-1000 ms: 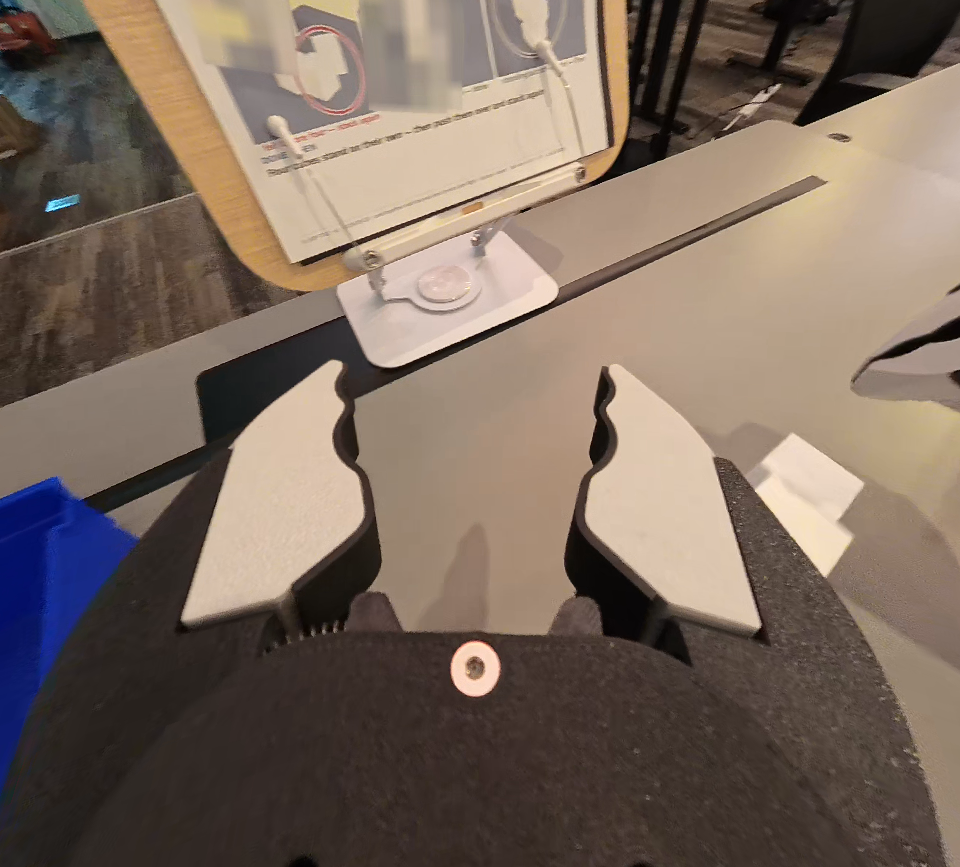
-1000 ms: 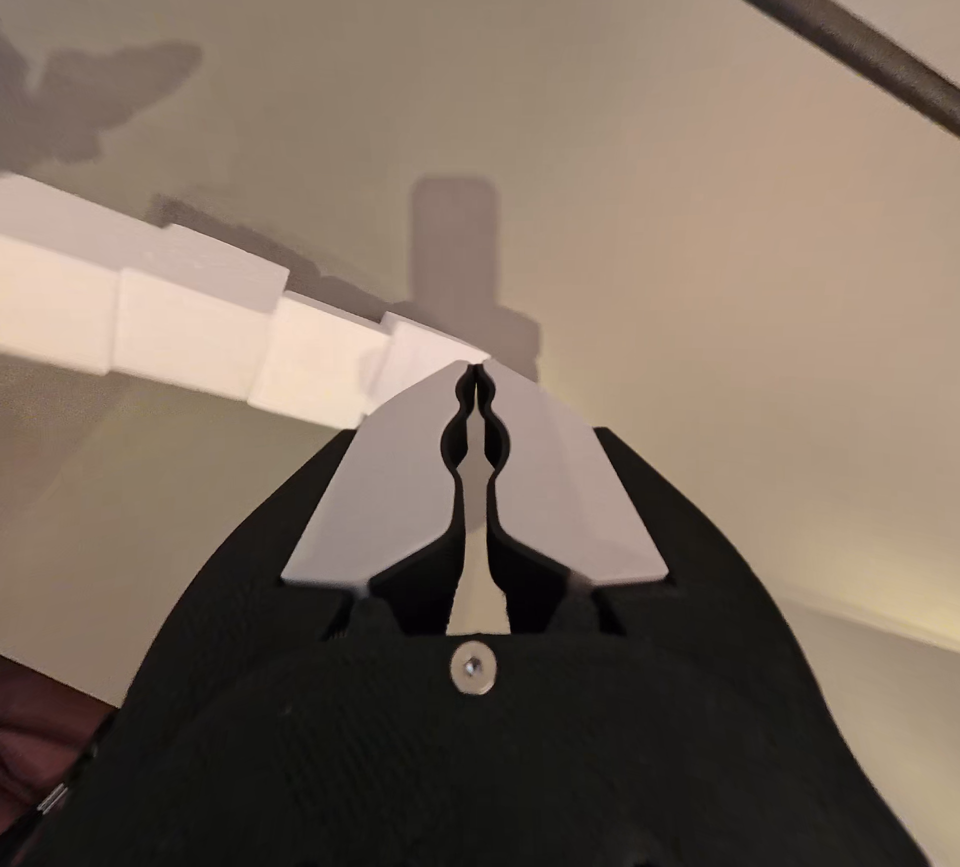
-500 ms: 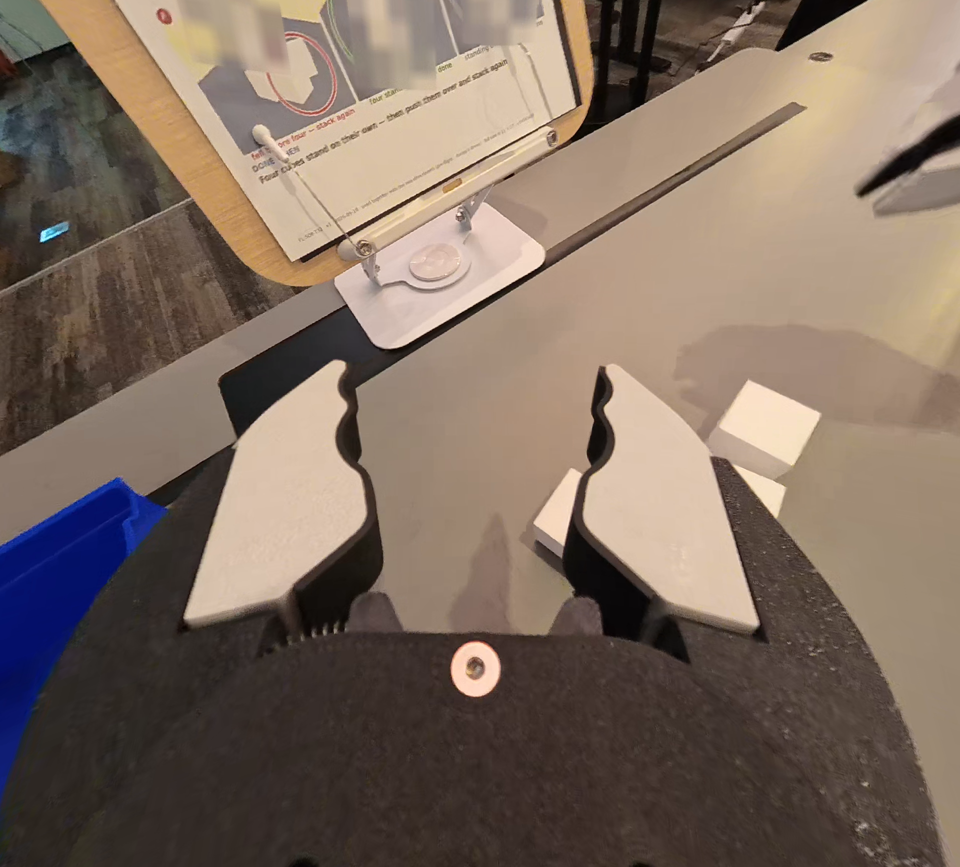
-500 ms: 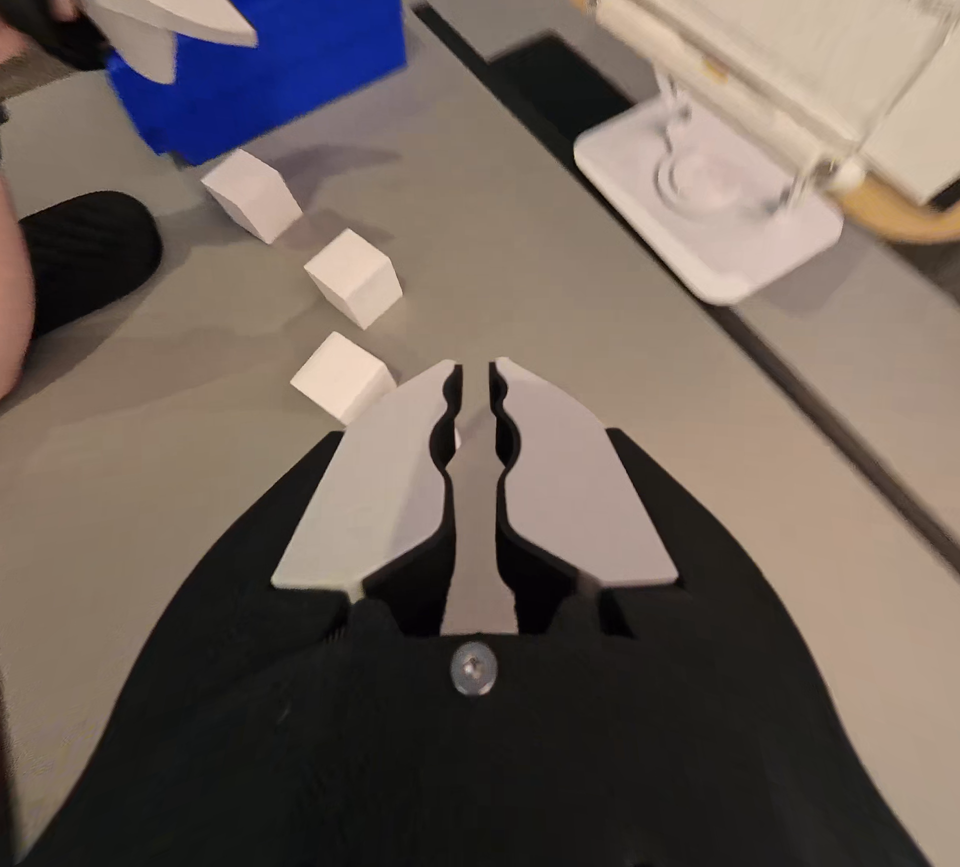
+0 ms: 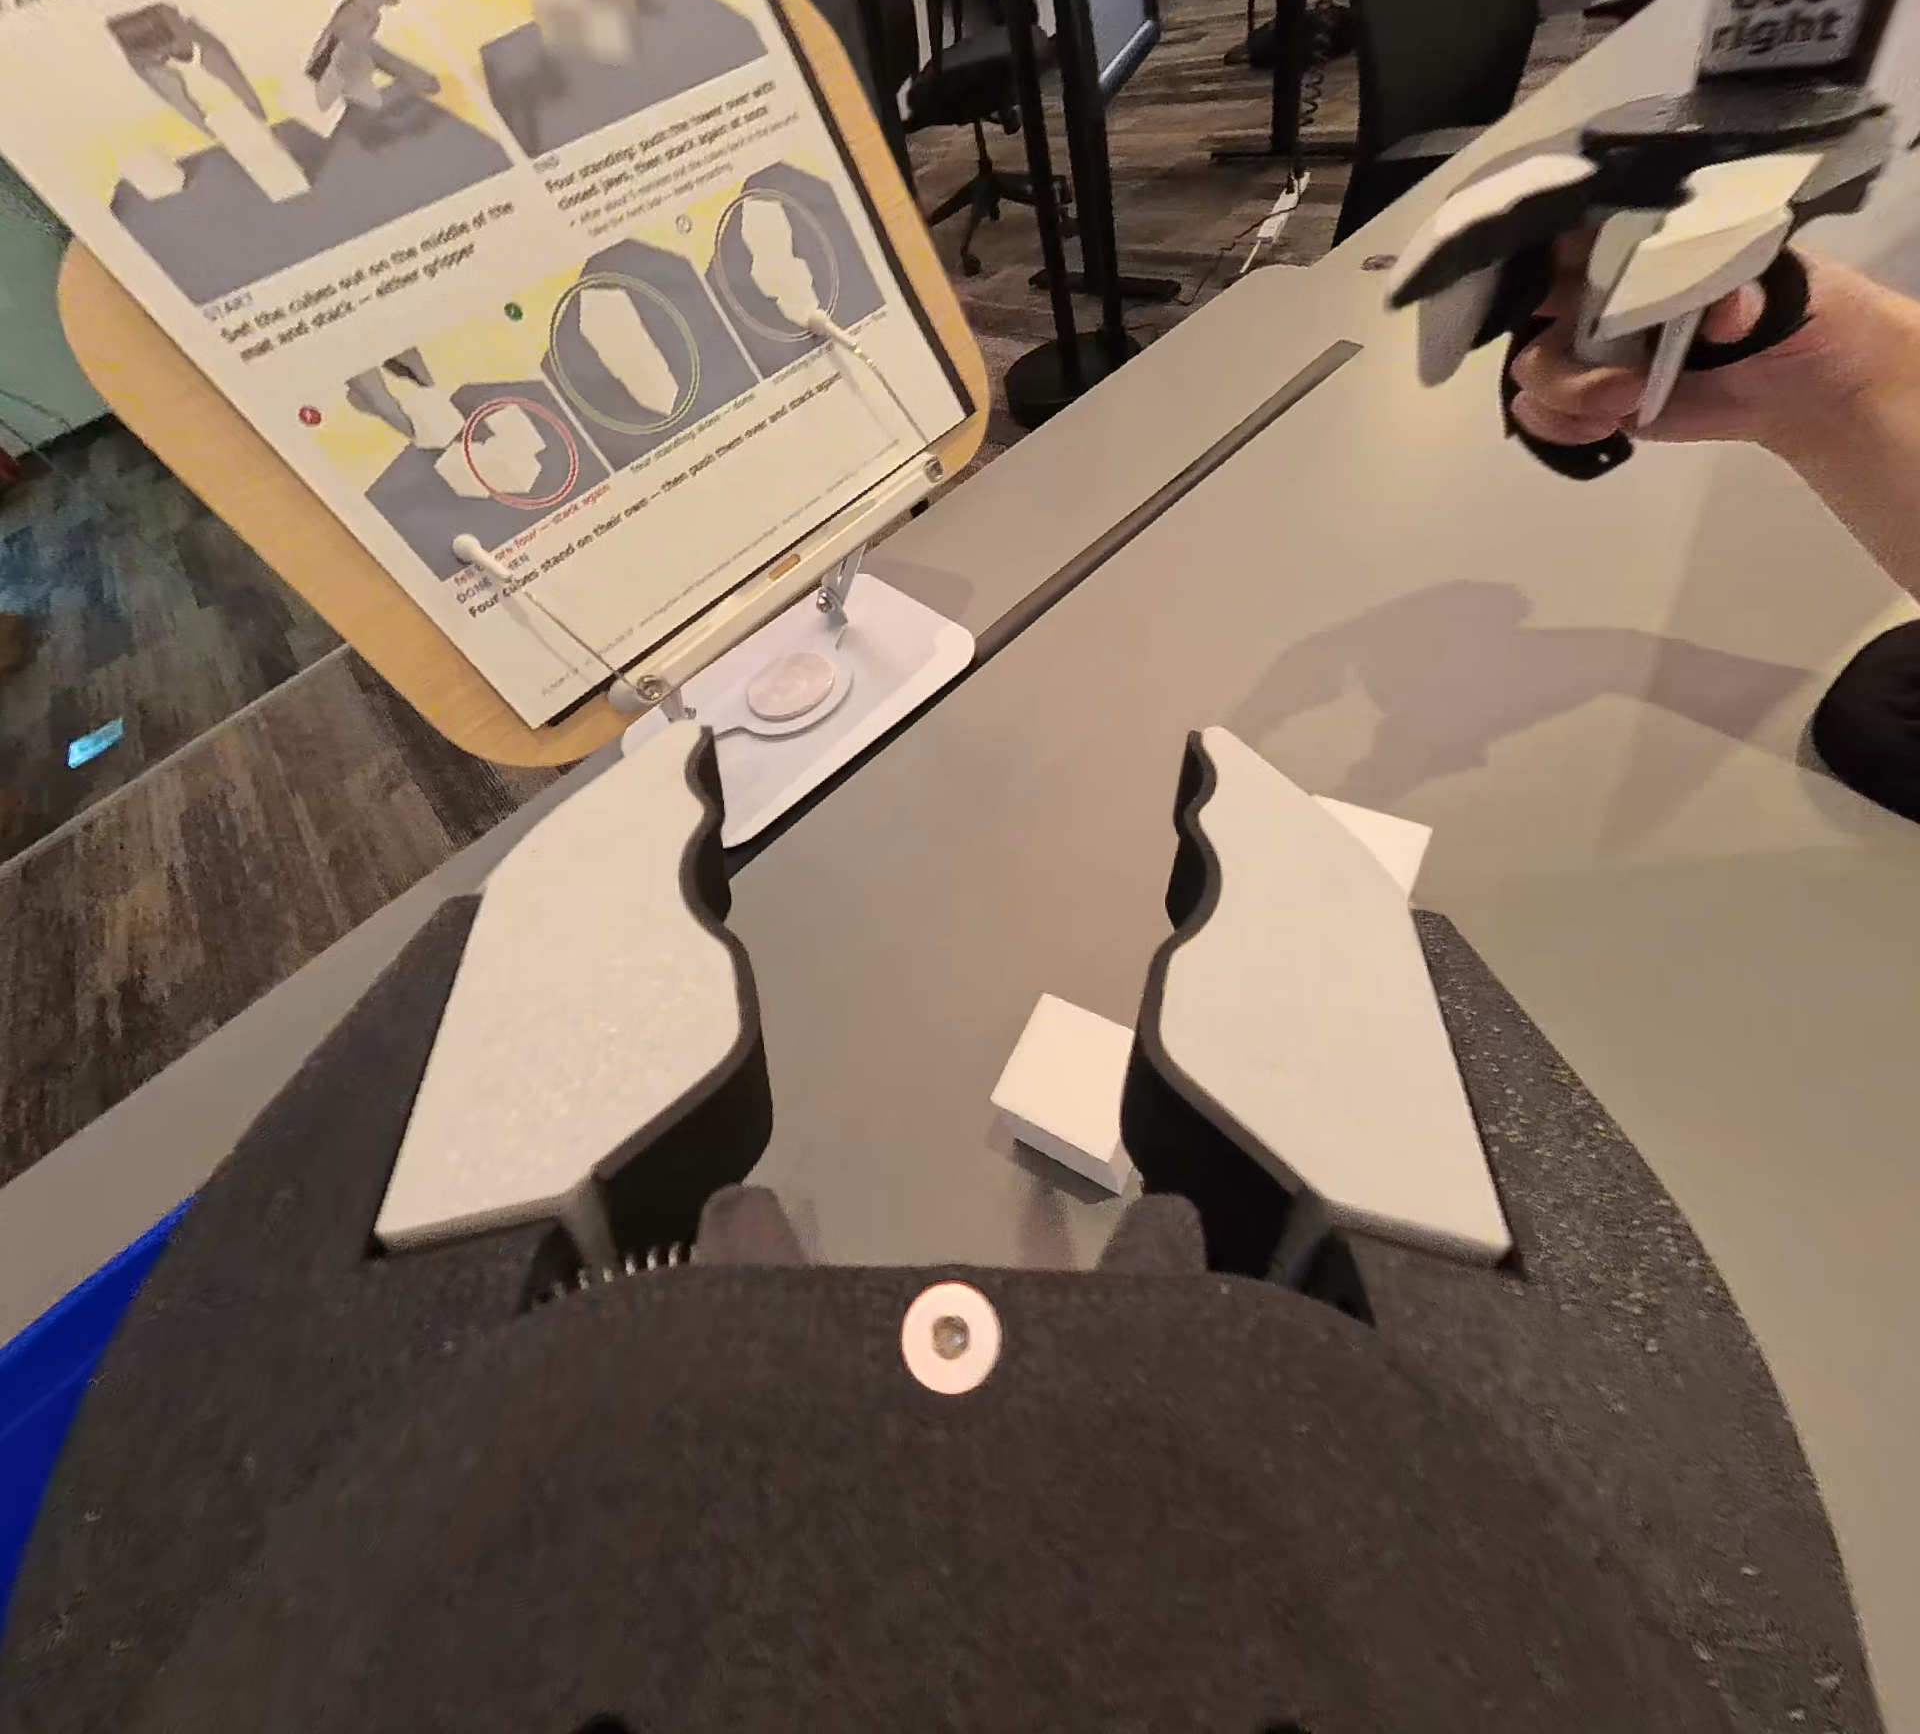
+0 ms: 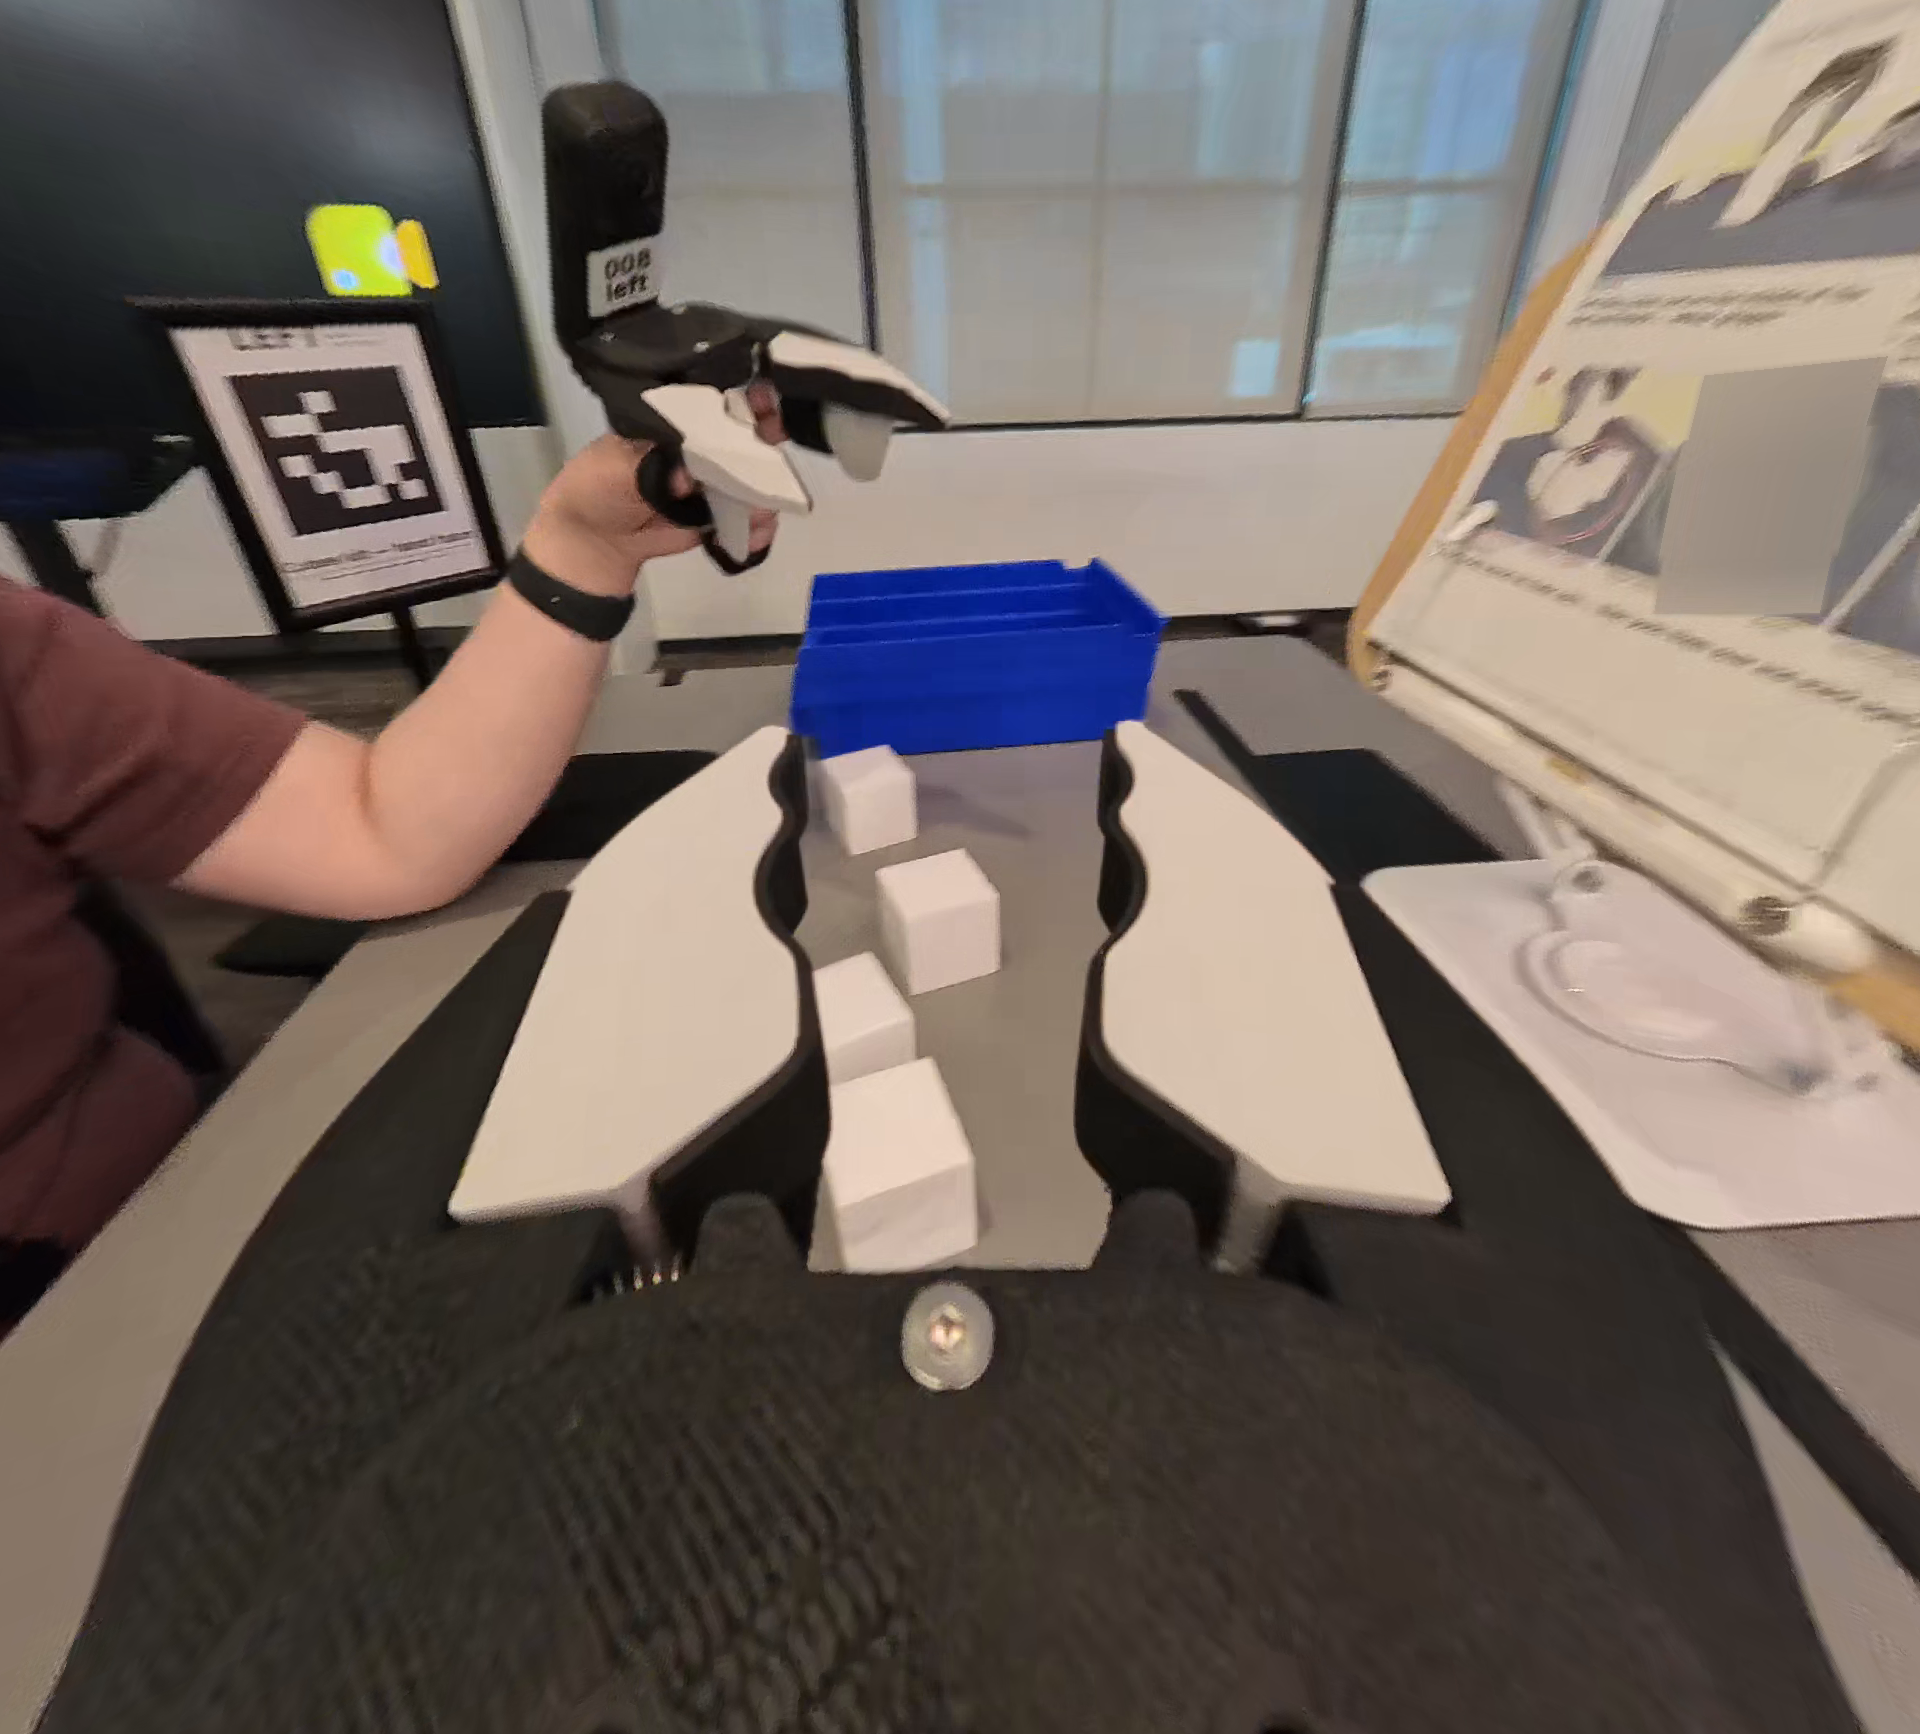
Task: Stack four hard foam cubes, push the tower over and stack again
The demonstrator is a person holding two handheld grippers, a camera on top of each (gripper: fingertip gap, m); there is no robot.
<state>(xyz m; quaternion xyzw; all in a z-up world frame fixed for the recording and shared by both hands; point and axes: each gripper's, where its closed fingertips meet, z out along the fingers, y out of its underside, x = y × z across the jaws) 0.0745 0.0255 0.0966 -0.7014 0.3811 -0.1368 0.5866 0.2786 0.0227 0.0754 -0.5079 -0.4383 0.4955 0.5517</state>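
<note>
Grey counter carries four white foam cubes lying apart in a loose line before the blue bin. Both the right claw and the left claw gape wide, empty. Restacking should start by squaring the jaws on the nearest cube.

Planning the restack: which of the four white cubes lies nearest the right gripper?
The cube lowest in the right wrist view, between the open right gripper's fingers; the other three lie farther toward the blue bin.
</note>
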